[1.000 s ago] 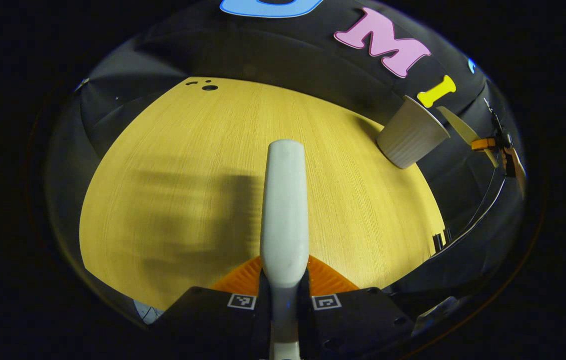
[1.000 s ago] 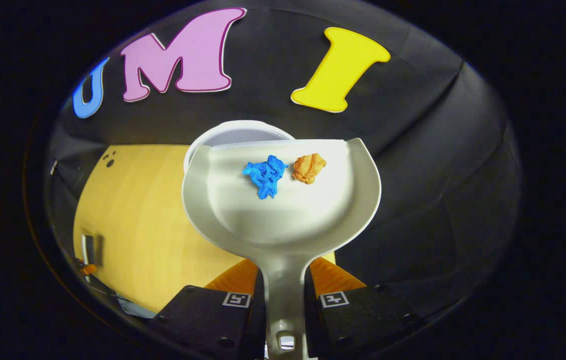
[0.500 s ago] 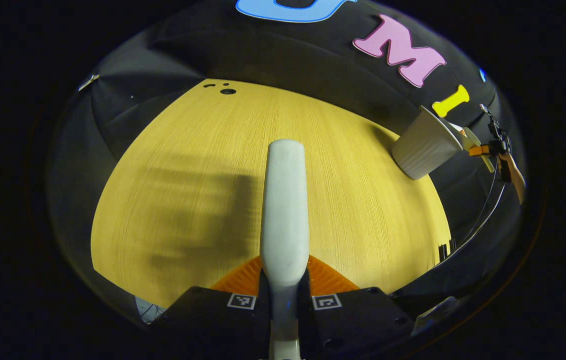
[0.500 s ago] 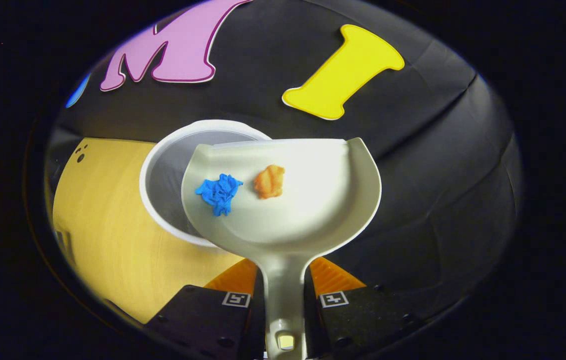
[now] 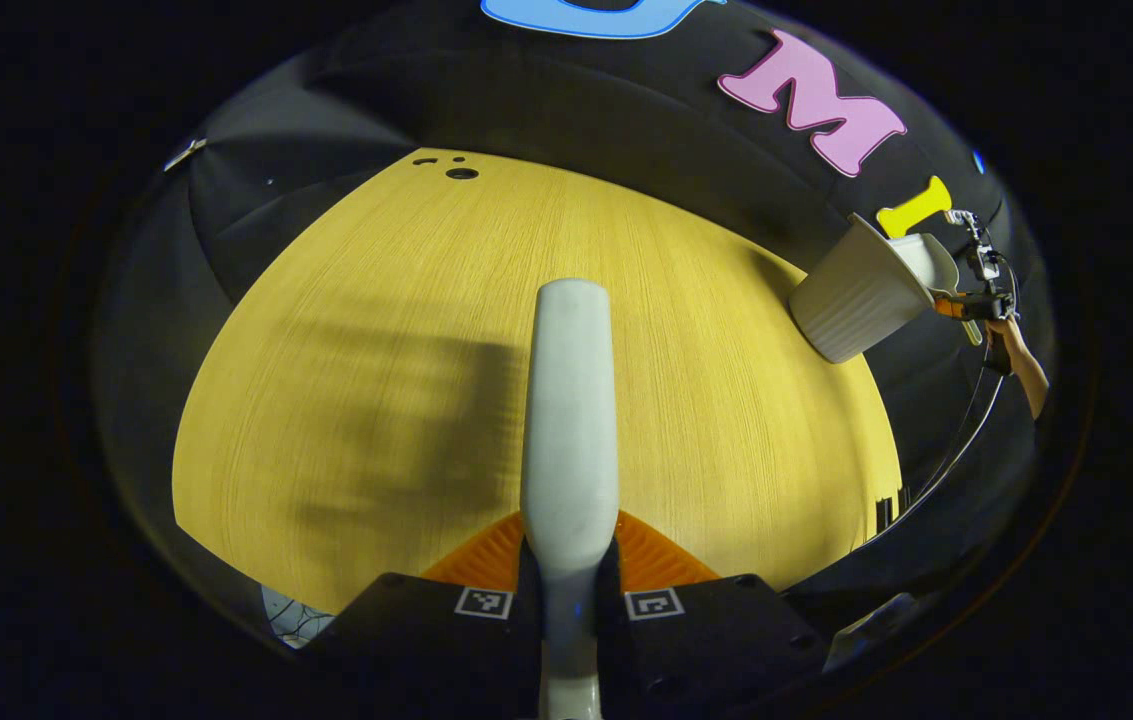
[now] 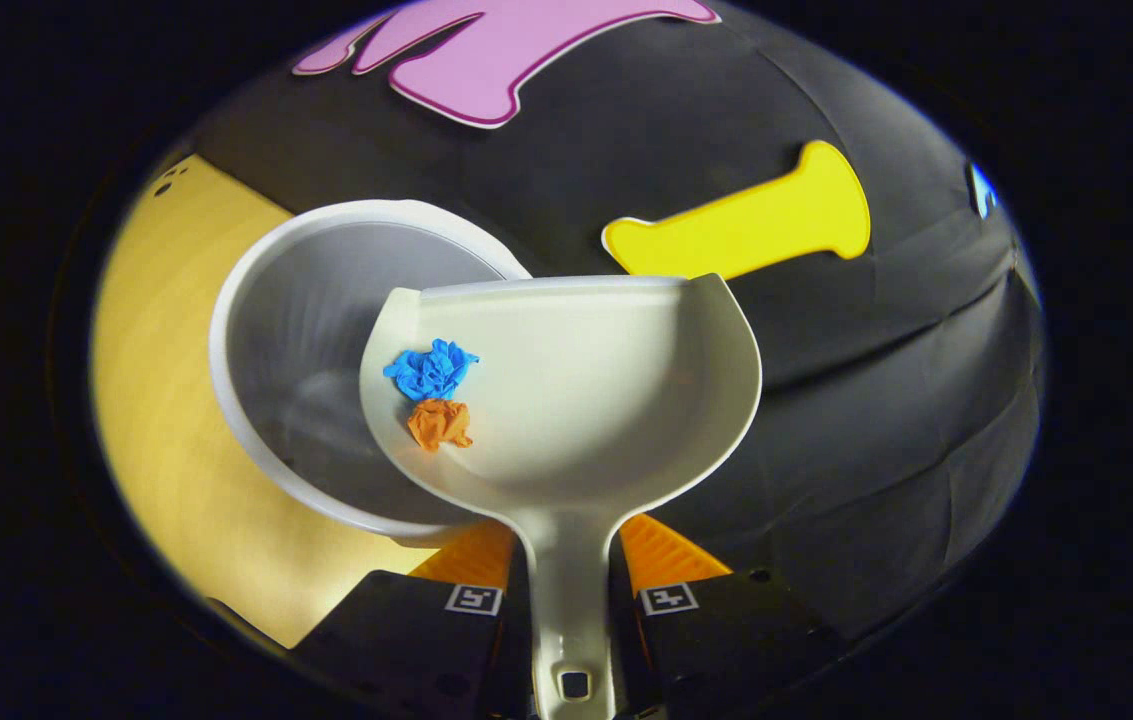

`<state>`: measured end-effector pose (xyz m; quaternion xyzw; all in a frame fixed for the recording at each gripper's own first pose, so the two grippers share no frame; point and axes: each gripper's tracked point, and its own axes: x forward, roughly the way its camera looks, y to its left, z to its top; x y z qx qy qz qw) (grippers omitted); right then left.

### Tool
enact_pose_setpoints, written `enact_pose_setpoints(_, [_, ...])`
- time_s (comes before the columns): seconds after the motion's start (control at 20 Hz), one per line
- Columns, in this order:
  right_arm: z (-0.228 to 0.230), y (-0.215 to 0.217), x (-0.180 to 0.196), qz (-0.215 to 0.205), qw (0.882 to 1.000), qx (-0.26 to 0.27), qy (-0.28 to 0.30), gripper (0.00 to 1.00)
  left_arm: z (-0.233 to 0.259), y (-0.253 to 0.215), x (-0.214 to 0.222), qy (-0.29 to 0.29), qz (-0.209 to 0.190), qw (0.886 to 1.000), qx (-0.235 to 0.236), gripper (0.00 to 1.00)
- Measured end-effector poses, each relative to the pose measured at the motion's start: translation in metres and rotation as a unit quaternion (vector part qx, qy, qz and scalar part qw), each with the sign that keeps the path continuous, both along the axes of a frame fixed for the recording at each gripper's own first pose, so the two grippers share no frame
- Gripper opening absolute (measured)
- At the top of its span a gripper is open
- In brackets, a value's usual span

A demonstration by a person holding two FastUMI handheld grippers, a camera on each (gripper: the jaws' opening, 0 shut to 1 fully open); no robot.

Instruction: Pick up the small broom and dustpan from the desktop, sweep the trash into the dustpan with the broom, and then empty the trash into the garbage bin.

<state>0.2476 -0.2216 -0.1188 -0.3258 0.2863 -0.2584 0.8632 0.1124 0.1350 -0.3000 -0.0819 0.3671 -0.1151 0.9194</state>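
Observation:
In the right gripper view, my right gripper (image 6: 569,575) is shut on the handle of a white dustpan (image 6: 586,400). The pan is tilted to its left over the open mouth of a white garbage bin (image 6: 296,330). A blue paper wad (image 6: 429,368) and an orange paper wad (image 6: 440,423) lie against the pan's left wall. In the left gripper view, my left gripper (image 5: 569,575) is shut on the white broom handle (image 5: 569,420), held above the yellow desktop (image 5: 376,330). Far right there, the bin (image 5: 851,300) stands with the dustpan (image 5: 931,265) tipped over it.
A hand (image 5: 1021,365) and the other gripper show at the far right of the left gripper view. Small dark holes (image 5: 461,173) mark the desktop's far edge. The bin stands at the desk's edge near the black cloth wall.
The dustpan has rolled further left over the bin. Both wads slid to the pan's left wall, the orange one now below the blue. The left gripper barely moved.

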Motion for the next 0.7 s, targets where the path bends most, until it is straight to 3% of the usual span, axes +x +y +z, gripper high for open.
enact_pose_setpoints(0.15, [0.009, 0.000, 0.002, 0.009, 0.997, -0.073, 0.012, 0.39, 0.000, -0.006, 0.002, 0.007, -0.005, 1.000, 0.007, 0.27])
enact_pose_setpoints(0.2, [0.014, 0.000, 0.003, 0.013, 0.994, -0.108, 0.021, 0.35, 0.000, -0.007, 0.003, 0.008, -0.008, 1.000, 0.011, 0.27])
enact_pose_setpoints(0.35, [0.035, 0.005, 0.003, 0.031, 0.976, -0.211, 0.037, 0.31, 0.002, -0.014, 0.004, 0.010, -0.018, 1.000, 0.017, 0.27])
enact_pose_setpoints(0.4, [0.039, 0.006, -0.001, 0.041, 0.970, -0.234, 0.041, 0.39, 0.003, -0.018, 0.003, 0.011, -0.020, 1.000, 0.015, 0.27])
enact_pose_setpoints(0.45, [0.042, 0.001, -0.004, 0.051, 0.964, -0.256, 0.046, 0.35, 0.004, -0.022, 0.003, 0.011, -0.022, 1.000, 0.013, 0.27])
enact_pose_setpoints(0.6, [0.039, -0.036, -0.019, 0.054, 0.949, -0.304, 0.068, 0.39, 0.006, -0.033, 0.002, 0.013, -0.034, 0.999, 0.014, 0.27])
enact_pose_setpoints(0.7, [0.039, -0.031, -0.014, 0.068, 0.940, -0.325, 0.075, 0.35, 0.005, -0.042, 0.001, 0.014, -0.044, 0.999, 0.021, 0.27])
